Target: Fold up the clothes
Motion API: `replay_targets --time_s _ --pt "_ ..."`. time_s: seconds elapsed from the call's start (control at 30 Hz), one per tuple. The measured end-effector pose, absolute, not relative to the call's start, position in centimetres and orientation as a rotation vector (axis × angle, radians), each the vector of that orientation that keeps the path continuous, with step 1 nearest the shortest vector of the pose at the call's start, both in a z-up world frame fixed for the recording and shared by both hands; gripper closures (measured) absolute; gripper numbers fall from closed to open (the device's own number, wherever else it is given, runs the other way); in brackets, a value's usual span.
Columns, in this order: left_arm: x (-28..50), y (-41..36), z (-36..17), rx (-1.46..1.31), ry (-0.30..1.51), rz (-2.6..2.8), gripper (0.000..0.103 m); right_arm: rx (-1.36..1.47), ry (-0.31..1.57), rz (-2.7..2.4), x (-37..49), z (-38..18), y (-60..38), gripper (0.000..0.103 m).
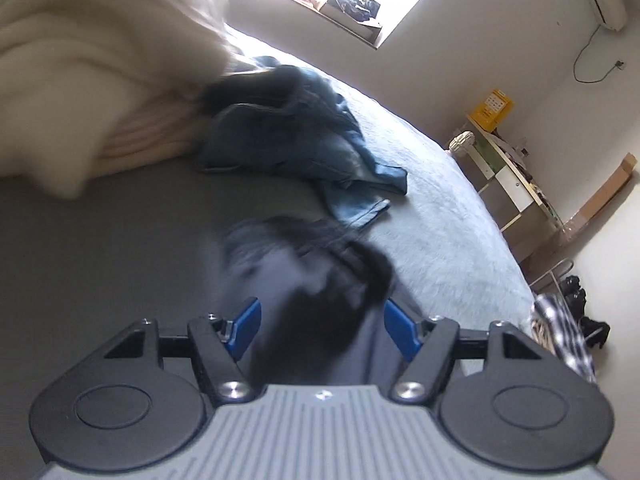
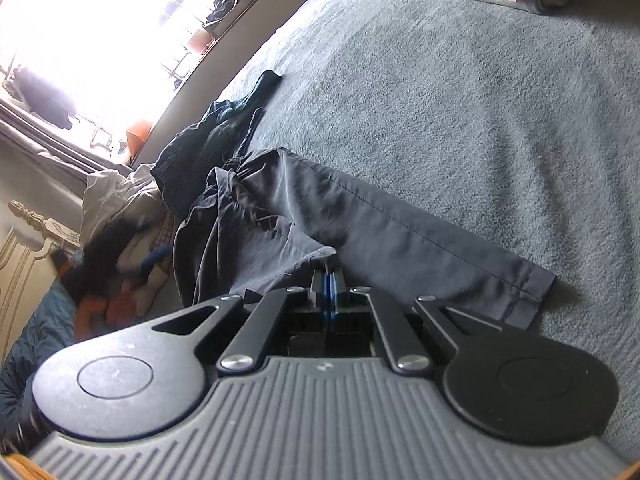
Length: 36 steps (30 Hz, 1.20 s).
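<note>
The right gripper point(image 2: 329, 280) is clamped on a fold of the grey trousers point(image 2: 360, 216), pinning them on the bed point(image 2: 480, 100); their legs run toward two o'clock. The left gripper point(image 1: 320, 320) stands apart, blurred dark cloth point(image 1: 320, 280) loose between its pads, apparently let go.

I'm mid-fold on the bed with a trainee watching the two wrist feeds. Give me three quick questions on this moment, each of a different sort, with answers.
1. True or false: the right gripper is shut on a fold of the dark grey trousers.
2. Multiple choice: the left gripper has its fingers (a) pressed together, (b) apart with blurred dark cloth between them, (c) out of view.
3. Short answer: which garment lies crumpled by the cream bedding in the left wrist view?

Key
1. True.
2. b; whether the fingers touch the cloth cannot be told through the blur.
3. The blue jeans.
</note>
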State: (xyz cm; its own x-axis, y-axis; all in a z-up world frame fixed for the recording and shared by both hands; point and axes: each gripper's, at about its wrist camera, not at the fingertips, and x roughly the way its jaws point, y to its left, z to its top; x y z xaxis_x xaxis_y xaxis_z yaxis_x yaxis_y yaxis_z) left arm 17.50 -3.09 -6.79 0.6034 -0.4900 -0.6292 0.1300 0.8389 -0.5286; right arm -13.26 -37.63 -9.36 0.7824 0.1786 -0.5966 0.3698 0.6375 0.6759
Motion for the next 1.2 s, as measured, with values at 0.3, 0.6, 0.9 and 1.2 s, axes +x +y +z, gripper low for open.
replay_targets --time_s 0.3,0.6,0.9,1.2 --pt "7.5 -0.6 -6.8 -0.375 0.843 -0.508 0.034 0.901 0.691 -0.156 -12.5 -8.9 -38.6 0.103" --pt "1.5 -5.9 -7.3 -0.183 0.834 -0.702 0.034 0.843 0.652 -0.255 -15.3 -8.2 -41.5 0.103" --pt "-2.0 -9.8 -10.7 -0.006 0.881 -0.767 0.034 0.885 0.670 -0.332 -17.5 -12.0 -43.9 0.101" --pt "-3.4 -8.8 -10.4 0.062 0.828 -0.788 0.034 0.862 0.687 -0.405 -19.5 -12.6 -46.1 0.095"
